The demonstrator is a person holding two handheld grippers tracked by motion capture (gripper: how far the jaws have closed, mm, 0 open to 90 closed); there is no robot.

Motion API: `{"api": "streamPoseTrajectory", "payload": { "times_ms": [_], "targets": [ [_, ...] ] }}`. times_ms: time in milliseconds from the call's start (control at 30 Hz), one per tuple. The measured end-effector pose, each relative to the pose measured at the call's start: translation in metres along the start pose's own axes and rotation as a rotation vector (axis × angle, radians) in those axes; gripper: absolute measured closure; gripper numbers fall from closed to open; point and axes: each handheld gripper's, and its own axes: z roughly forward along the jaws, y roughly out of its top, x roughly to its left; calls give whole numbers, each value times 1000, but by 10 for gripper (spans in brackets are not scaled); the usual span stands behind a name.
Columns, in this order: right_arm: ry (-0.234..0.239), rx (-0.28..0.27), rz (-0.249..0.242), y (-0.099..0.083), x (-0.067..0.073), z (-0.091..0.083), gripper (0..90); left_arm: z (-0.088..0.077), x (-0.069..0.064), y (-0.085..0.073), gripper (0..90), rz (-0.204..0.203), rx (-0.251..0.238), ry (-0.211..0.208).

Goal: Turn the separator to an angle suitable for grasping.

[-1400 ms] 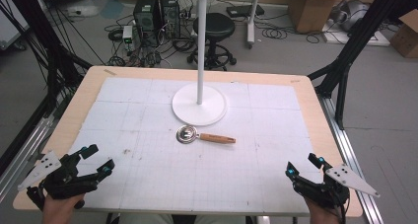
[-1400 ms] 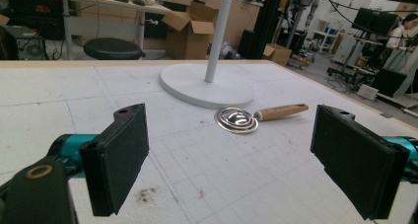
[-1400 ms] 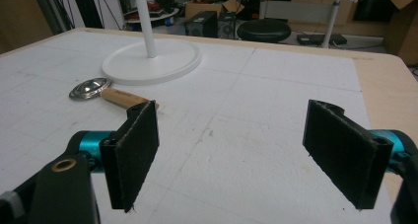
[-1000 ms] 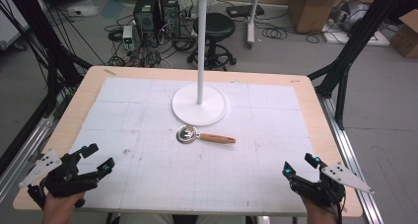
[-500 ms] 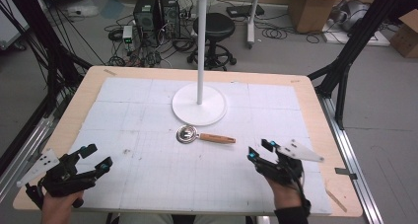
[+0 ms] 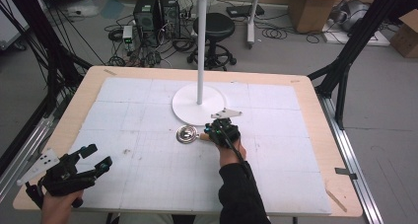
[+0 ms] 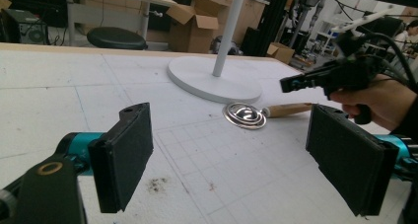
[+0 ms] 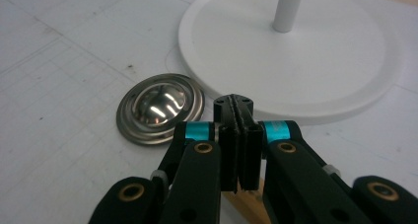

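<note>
1. A round, shiny metal disc with a light wooden handle (image 6: 188, 134) is lying flat near the middle of the worktop (image 6: 315, 110), just in front of the white round base of a tall white pole stand (image 6: 197, 103); in the right gripper view the disc (image 8: 160, 108) is lying just beside the base rim (image 8: 296, 61), and whether they touch cannot be told.
2. The wooden handle is pointing toward the worktop's right edge, and its end is passing under the right hand-held gripper (image 6: 216, 130).
3. In the right gripper view the right hand-held gripper (image 8: 240, 150) is showing its two black jaws pressed together, clenched, directly above the wooden handle (image 8: 249, 206); nothing is sitting between them.
4. A hand (image 6: 229, 152) in a dark sleeve is holding it, reaching from the near edge toward the middle.
5. The left hand-held gripper (image 6: 93, 157) is hovering near the worktop's near left corner, well apart from the disc.
6. In the left gripper view its black padded jaws are standing wide apart, released, with the disc (image 7: 245, 115) and the stand's base (image 7: 214, 81) lying beyond them.
7. A white gridded mat (image 6: 148, 110) is covering the wooden worktop.
</note>
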Motion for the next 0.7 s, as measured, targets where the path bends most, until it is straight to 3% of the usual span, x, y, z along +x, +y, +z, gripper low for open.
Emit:
{"api": "streamPoseTrajectory", "payload": {
  "times_ms": [367,433,467,700],
  "targets": [
    [-42,179,-21,12,13,45,889,0,1,0,187,-7,-1,-5],
    [-45,190,-24,12,13,47,889,0,1,0,187,-8,-1,-5],
    [-29,201,-2,10,12,49,889,0,1,0,187,-8,-1,-6],
    [-7,226,-24,9,16,47,889,0,1,0,188,-5,3,-4]
  ]
}}
